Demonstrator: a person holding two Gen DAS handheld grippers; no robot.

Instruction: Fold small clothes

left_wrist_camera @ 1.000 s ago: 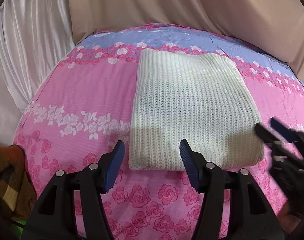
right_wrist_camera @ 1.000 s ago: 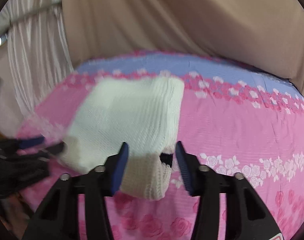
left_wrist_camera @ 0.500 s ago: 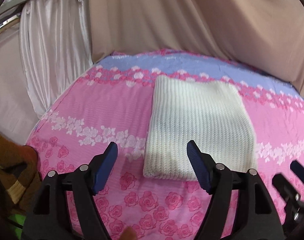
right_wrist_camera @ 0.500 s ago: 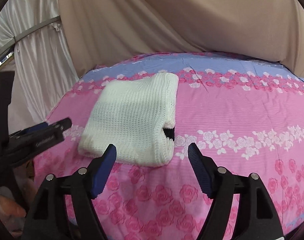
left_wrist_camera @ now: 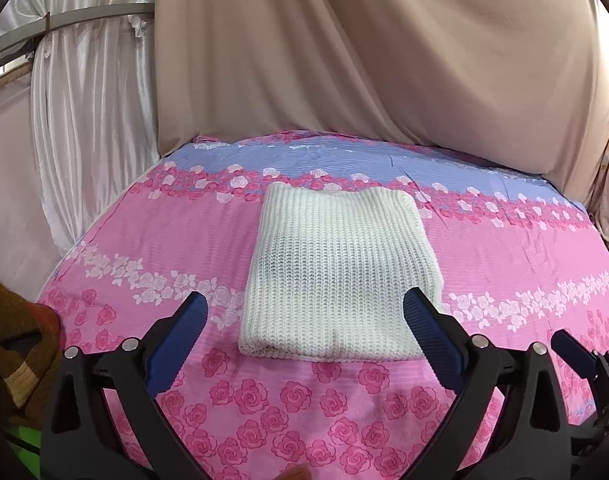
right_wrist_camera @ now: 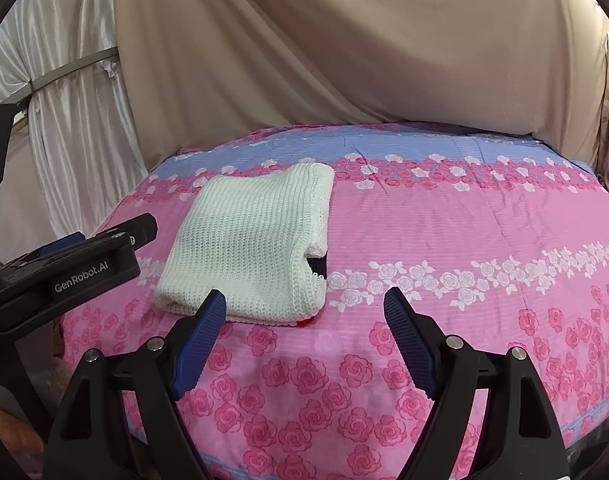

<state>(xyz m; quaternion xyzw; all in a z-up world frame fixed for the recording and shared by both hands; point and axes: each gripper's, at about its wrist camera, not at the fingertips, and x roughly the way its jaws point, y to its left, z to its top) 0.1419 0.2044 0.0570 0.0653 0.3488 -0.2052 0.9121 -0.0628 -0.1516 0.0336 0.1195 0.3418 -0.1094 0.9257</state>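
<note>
left gripper (left_wrist_camera: 304,334): jaws opening, nothing between | right gripper (right_wrist_camera: 306,336): jaws opening, nothing between | folded white knit (left_wrist_camera: 338,276): 12 o'clock of left, 11 o'clock of right, on floral sheet (right_wrist_camera: 464,248), possibly a sweater

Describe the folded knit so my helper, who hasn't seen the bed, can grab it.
On the pink rose-print bedsheet, below its blue band, lies the folded cream knit sweater. It is the only garment on the sheet, ribbed, plain cream against the flowers.

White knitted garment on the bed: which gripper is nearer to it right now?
Left. The left gripper faces the folded white knit squarely, jaws opening and empty, framing its near edge. The right gripper sits off its right corner, jaws opening and empty.
</note>
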